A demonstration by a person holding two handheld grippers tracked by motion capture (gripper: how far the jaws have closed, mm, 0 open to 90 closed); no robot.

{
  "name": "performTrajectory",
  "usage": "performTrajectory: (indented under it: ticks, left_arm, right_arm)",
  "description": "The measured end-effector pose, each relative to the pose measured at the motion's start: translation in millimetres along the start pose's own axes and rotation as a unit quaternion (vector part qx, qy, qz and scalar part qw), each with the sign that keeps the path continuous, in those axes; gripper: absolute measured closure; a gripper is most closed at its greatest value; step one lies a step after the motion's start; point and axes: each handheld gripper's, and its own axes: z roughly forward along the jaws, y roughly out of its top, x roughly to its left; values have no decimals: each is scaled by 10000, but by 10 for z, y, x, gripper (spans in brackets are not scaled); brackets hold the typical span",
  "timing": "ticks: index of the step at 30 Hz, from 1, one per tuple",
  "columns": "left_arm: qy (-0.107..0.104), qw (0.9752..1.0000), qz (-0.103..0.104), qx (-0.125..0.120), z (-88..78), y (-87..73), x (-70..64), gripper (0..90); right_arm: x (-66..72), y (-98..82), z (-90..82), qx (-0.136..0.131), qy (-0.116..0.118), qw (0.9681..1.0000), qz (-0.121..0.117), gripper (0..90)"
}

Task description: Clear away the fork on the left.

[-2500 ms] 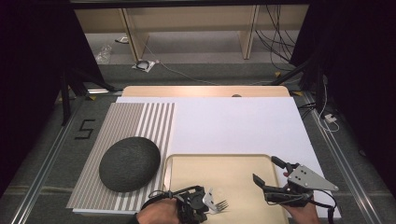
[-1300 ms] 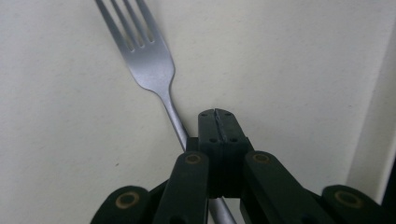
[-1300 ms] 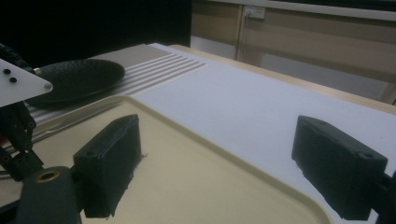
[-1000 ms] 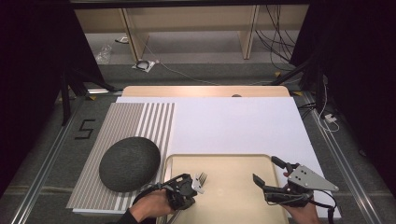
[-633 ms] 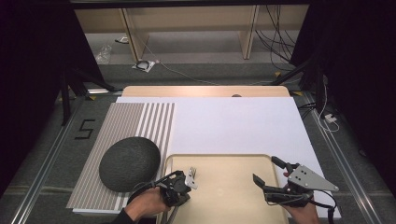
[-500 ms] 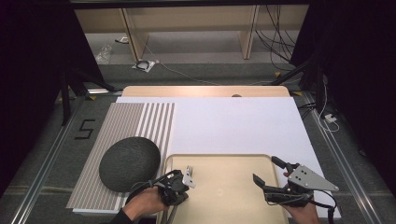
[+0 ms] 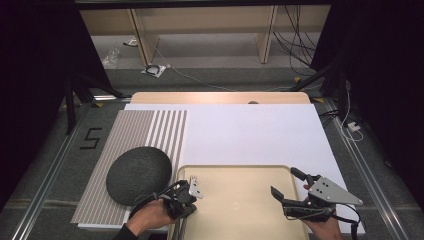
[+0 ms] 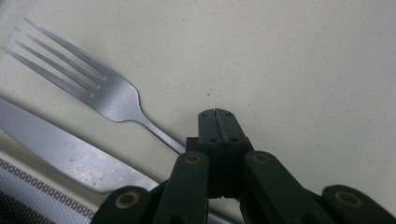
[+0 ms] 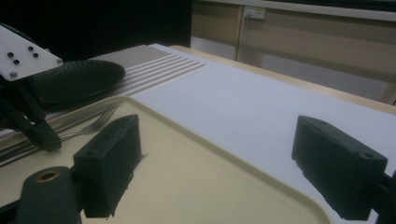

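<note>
Resting at the left edge of a cream tray point(image 7: 240, 220), the left claw point(image 8: 218, 122) has its two black jaws pressed fully together, tips meeting with nothing between them. A fork point(image 8: 93, 86) lies on the tray just beside and slightly behind the closed tips in the left gripper view, its handle running under the claw's linkage and its tines pointing away; whether the claw touches the handle cannot be told. A knife point(image 8: 65, 151) lies alongside the fork, on the far side of it from the tips, next to the tray's rim. Beyond that rim, a dark round mat point(image 7: 139, 174) sits on a striped placemat point(image 7: 145, 132), close to the hand carrying the left claw. Across the tray, well apart, the right claw point(image 9: 224, 158) hovers above the tray's right side with its jaws spread wide, holding nothing. The white surface point(image 7: 250, 130) stretches away ahead of both claws.
</note>
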Motion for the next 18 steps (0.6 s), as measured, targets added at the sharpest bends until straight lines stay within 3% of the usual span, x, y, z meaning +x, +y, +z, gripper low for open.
performTrajectory:
  ticks: [18]
  left_arm:
    - [17,10000,-78,-51,-21,-67,29,890]
  right_arm:
    - [1,-1,1,8,-1,10000,-9,165]
